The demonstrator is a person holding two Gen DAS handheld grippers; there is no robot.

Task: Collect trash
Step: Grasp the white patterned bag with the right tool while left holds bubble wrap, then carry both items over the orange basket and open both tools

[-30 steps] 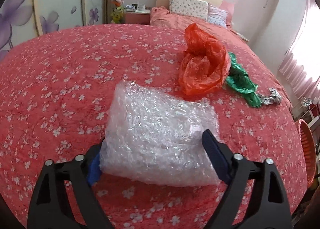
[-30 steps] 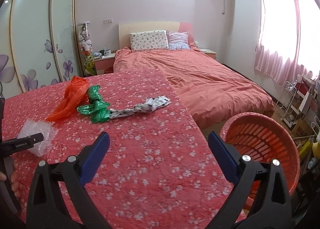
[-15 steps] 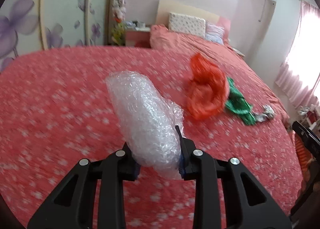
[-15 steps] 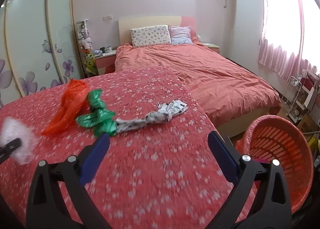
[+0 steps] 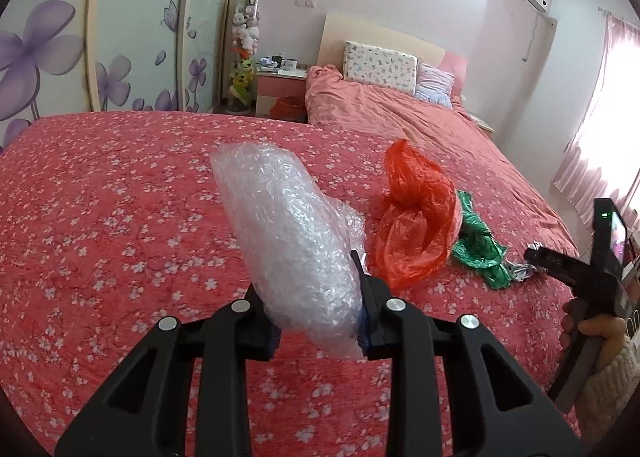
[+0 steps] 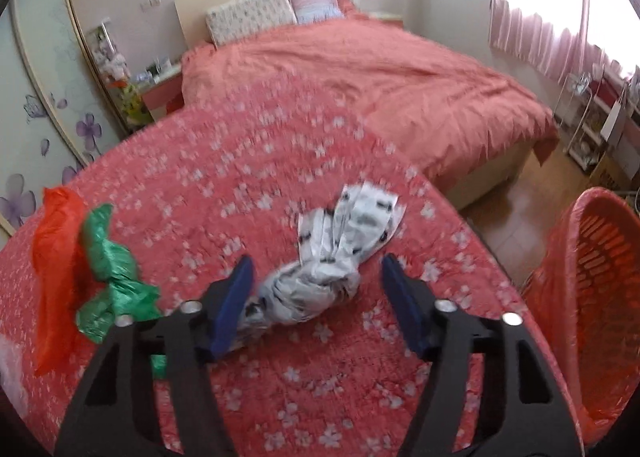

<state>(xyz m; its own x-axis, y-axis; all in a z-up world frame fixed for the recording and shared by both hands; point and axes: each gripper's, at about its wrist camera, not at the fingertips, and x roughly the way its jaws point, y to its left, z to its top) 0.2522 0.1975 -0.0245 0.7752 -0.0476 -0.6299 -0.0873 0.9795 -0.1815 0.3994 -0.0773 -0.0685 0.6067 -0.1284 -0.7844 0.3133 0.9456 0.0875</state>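
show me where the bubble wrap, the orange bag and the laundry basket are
bubble wrap [image 5: 288, 233], left wrist view, middle of the bundle.
orange bag [image 5: 416, 225], left wrist view, crumpled centre.
laundry basket [image 6: 600, 277], right wrist view, slotted inner wall.

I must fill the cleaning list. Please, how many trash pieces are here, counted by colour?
Clear bubble wrap: 1
Orange-red plastic bag: 1
Green plastic bag: 1
White-and-black printed wrapper: 1
Total: 4
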